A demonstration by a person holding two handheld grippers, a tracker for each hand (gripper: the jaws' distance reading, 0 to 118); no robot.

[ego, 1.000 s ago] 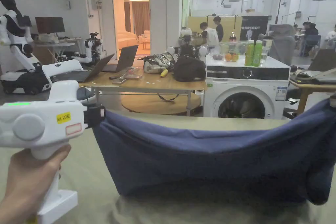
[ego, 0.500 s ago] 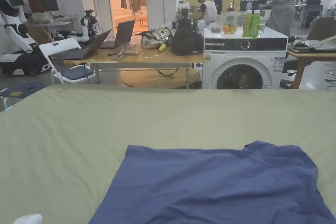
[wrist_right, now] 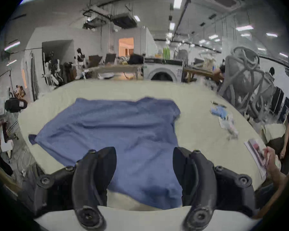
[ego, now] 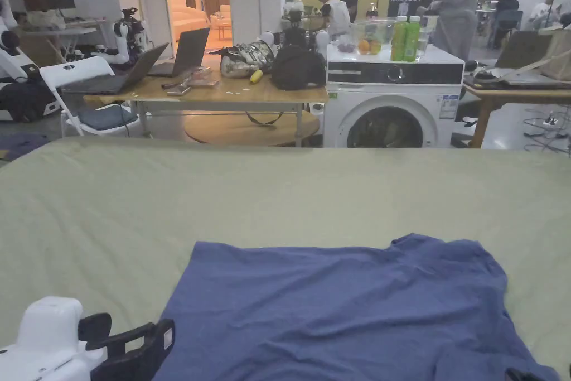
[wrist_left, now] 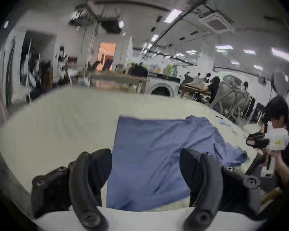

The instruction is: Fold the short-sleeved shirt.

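I have the shirt [ego: 346, 309] lying spread out on the green cover [ego: 279, 192], filling the lower centre and lower right of the head view. It looks flat apart from some soft wrinkles, with one sleeve poking out toward the right side of the frame. I can see no fold in it yet, so I judge the laying-out is done and all the folding proper is left.

My left gripper [wrist_left: 145, 164] sits at the bottom of its own view with its jaws standing well apart, nothing between them but the shirt's near edge lying below on the cover. It also shows at the lower left corner of the head view. My right gripper [wrist_right: 144, 163] is likewise spread wide and empty, hovering over the near hem at the bottom of its view.

So neither claw grips cloth now. What remains, as I read it: take hold of an edge or sleeve, bring the sides in, then fold the length over
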